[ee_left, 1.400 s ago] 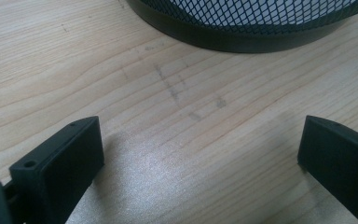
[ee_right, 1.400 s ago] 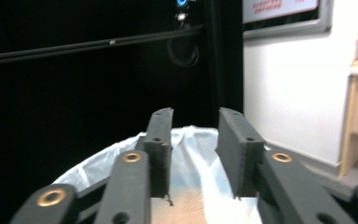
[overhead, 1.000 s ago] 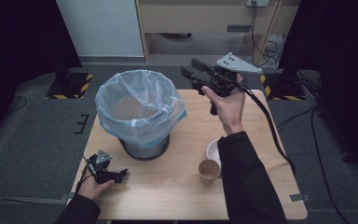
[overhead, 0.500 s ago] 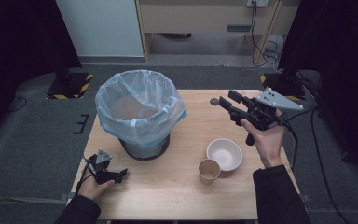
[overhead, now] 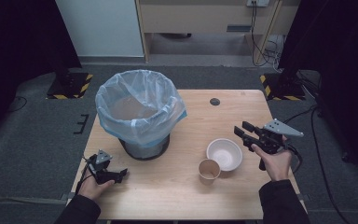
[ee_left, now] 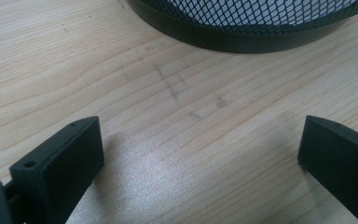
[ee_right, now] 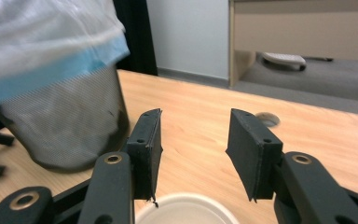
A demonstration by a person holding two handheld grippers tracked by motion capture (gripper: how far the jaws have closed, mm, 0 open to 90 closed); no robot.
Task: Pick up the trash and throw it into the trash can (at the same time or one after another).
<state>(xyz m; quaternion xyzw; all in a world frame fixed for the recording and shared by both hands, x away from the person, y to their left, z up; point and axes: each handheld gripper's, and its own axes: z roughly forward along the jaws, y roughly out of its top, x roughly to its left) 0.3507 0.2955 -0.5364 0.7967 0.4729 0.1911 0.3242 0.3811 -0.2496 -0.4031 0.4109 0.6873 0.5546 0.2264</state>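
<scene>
- Bowl (overhead: pixel 224 154): white, paper-looking, empty as far as the high view shows, upright on the counter (overhead: pixel 242 112) just below and ahead of the right gripper (overhead: pixel 243 131). In the right gripper view its rim (ee_right: pixel 186 209) sits right under the tips of the jaws.
- The jaws of the right gripper have just been closing a little, yet they stand half spread with nothing between them.
- Judged risk: the bowl is light and wide. If one jaw lands on the rim rather than astride the wall, the bowl may tip, skid or crumple.
- A brown paper cup (overhead: pixel 209 170) stands touching or just beside the bowl, on the person's side of it. A sideways push on the bowl would likely knock the cup over.
- The left gripper (overhead: pixel 116 173) rests low on the counter, well apart from the right one, its jaws spread wide and holding nothing; bare wood lies between them in the left gripper view.
- Beyond those jaws stands the mesh bin (ee_left: pixel 242 28), lined with a pale bag (overhead: pixel 140 107) whose rim drapes over the edge.
- Judged risk at the far end: the loose bag edge could catch a carried bowl, or the bin might be nudged, since no gripper steadies it.
</scene>
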